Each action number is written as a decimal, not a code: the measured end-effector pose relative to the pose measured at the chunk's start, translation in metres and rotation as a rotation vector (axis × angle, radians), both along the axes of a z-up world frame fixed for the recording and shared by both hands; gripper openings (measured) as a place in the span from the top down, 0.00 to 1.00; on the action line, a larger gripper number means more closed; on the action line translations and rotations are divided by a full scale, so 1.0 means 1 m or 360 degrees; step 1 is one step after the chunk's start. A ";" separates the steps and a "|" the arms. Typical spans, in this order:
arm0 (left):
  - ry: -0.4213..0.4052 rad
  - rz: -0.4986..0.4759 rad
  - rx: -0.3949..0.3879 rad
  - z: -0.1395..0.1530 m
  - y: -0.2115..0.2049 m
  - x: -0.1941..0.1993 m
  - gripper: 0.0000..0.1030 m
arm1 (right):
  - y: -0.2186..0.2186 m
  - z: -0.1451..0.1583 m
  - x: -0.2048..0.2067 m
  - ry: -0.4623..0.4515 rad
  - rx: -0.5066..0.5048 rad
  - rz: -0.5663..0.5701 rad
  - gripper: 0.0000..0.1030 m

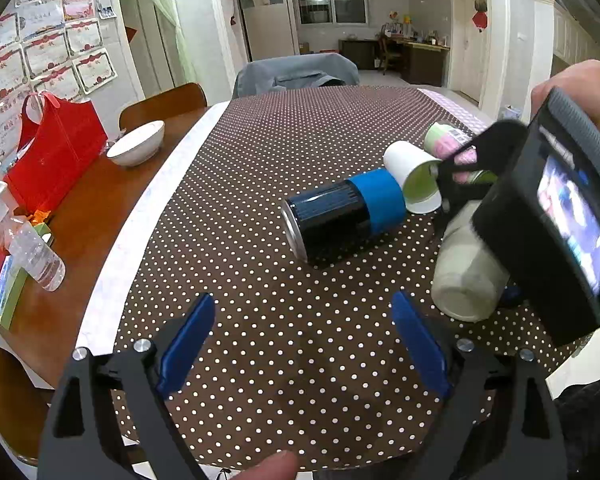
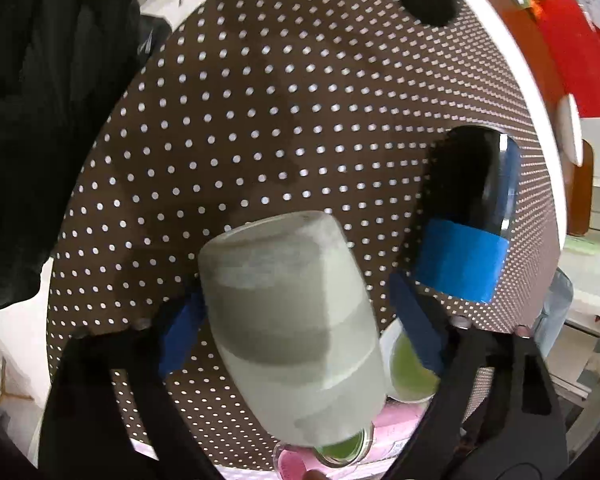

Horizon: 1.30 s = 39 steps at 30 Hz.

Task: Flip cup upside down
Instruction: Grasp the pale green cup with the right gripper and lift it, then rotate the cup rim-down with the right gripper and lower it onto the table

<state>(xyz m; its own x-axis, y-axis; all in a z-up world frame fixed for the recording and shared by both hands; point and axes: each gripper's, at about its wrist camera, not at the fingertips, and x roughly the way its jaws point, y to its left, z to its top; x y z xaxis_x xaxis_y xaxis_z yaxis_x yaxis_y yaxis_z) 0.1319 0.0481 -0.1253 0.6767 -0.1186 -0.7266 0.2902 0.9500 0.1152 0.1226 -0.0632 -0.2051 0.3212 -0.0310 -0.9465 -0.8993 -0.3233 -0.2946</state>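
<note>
A frosted pale cup (image 1: 470, 276) (image 2: 296, 320) sits base-up on the dotted tablecloth (image 1: 292, 152), tilted. My right gripper (image 2: 296, 320) points down over it with blue pads (image 2: 180, 332) either side; a gap shows at the right pad, so the jaws look open around the cup. The right gripper's body (image 1: 548, 232) shows in the left wrist view above the cup. My left gripper (image 1: 304, 340) is open and empty, low over the cloth, left of the cup.
A dark can with blue tape (image 1: 340, 212) (image 2: 472, 216) lies on its side. A white paper cup with green inside (image 1: 414, 178) and a pink-green cup (image 1: 448, 140) lie behind. A white bowl (image 1: 138, 144), red bag (image 1: 56, 152) and water bottle (image 1: 36, 256) stand left.
</note>
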 end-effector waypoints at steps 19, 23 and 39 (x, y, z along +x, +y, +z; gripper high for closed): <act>-0.0074 -0.0245 -0.0043 0.013 -0.032 -0.019 0.14 | -0.061 0.080 0.051 0.0129 0.0879 -0.0948 0.28; -0.0088 -0.0290 -0.0061 0.017 -0.035 -0.025 0.14 | -0.082 0.097 0.050 0.0192 0.1229 -0.1211 0.28; -0.0136 -0.0365 -0.0106 0.018 -0.039 -0.060 0.14 | -0.132 0.087 0.009 0.0109 0.2213 -0.2001 0.28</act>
